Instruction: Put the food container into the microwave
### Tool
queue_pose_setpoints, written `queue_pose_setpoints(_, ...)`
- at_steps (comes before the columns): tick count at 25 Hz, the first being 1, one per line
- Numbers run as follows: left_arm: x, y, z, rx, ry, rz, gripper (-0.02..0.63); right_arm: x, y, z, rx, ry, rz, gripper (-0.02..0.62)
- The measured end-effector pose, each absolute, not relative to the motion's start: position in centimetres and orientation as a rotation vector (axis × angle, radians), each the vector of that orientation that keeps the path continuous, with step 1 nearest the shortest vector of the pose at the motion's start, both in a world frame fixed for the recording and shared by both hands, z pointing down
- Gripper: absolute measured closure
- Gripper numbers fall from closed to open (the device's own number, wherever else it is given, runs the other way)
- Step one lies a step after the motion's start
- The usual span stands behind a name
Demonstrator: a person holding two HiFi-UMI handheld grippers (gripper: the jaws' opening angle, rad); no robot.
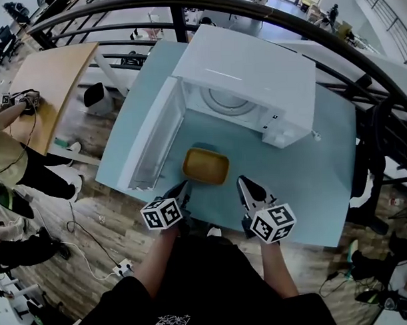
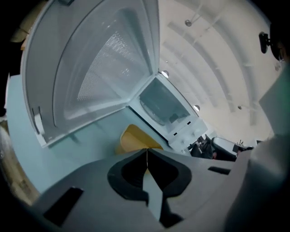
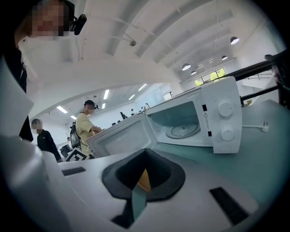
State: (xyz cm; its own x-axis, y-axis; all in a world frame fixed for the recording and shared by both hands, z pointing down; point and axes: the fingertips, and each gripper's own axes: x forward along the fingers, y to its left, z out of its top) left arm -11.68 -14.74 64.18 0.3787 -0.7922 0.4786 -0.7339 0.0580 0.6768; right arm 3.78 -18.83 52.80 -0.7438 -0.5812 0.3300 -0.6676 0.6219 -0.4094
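A yellow food container [image 1: 205, 166] sits on the light blue table [image 1: 324, 174], just in front of the white microwave [image 1: 254, 73]. The microwave door [image 1: 152, 137] is swung open to the left, and the glass turntable [image 1: 229, 101] shows inside. My left gripper [image 1: 185, 186] is shut and empty at the container's near left corner. My right gripper [image 1: 243, 183] is shut and empty at its near right corner. In the left gripper view the container [image 2: 134, 137] lies just beyond the shut left gripper [image 2: 147, 149]. In the right gripper view only a sliver of the container [image 3: 144, 180] shows behind the shut right gripper [image 3: 145, 152].
A dark railing [image 1: 360, 66] curves behind the table. A wooden table [image 1: 51, 80] stands at the left, with people [image 1: 17, 158] beside it. Cables and a power strip [image 1: 120, 267] lie on the wood floor. The microwave's plug [image 3: 264, 127] rests on the table to the right.
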Motion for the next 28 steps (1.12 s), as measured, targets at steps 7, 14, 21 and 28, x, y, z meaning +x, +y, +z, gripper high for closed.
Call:
queue_pose_setpoints(7, -10.9, -15.0, 66.7, 1.538, -1.278, -0.259, 0.58, 3.6, -19.4, 54.6, 1.04, -2.639, 0.827, 0.589)
queue_pose_setpoints(14, -10.7, -15.3, 67.7, 1.39, -1.214, -0.515, 0.528, 3.9, -18.5, 56.6, 1.043, -2.591, 0.833, 0.589)
queue_pose_setpoints(21, -10.6, -15.4, 68.6, 1.352, -1.211, -0.599, 0.525, 4.0, -18.3, 56.9, 1.053, -2.591, 0.851, 0.589)
queue_pose_setpoints(28, -10.3, -15.7, 68.5, 1.343, -1.194, -0.633, 0.525, 2.4, -17.6, 58.1, 1.039, -2.594, 0.879, 0.589)
